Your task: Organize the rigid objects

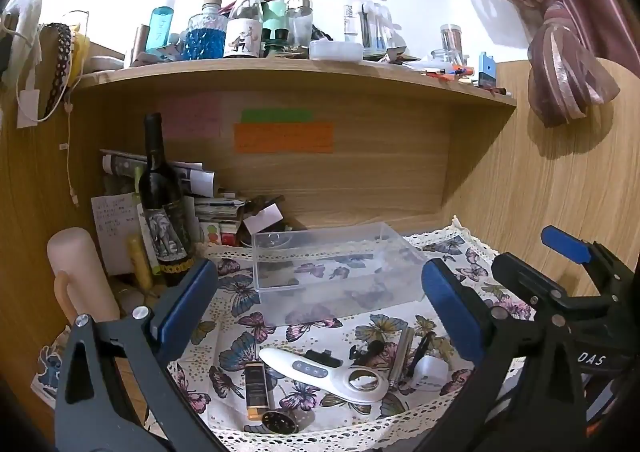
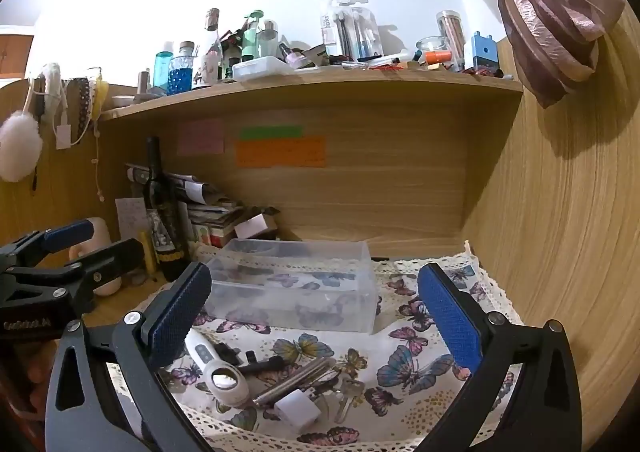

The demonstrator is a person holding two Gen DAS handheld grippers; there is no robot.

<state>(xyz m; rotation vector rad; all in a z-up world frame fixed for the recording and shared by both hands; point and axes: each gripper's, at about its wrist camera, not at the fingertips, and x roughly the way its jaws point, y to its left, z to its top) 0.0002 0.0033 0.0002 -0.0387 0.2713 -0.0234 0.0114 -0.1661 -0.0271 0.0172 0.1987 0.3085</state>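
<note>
Hovering wide open and empty, the left hand-held gripper (image 1: 320, 316) and right hand-held gripper (image 2: 316, 316) face a clear box (image 1: 336, 272) at twelve o'clock on the worktop's butterfly cloth (image 2: 420, 372). Small items cluster at six o'clock: a white magnifier (image 1: 324, 372), keys (image 2: 348, 396), a metal rod (image 2: 296, 378), a white cube (image 2: 298, 410). Crowding risks snagging neighbours or bunching the cloth; thin keys may slip.

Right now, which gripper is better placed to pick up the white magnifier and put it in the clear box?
Probably the left gripper: it is open, and the white magnifier lies centered between its fingers. From the right gripper, it sits off to the left side. The clear box is just beyond.
</note>
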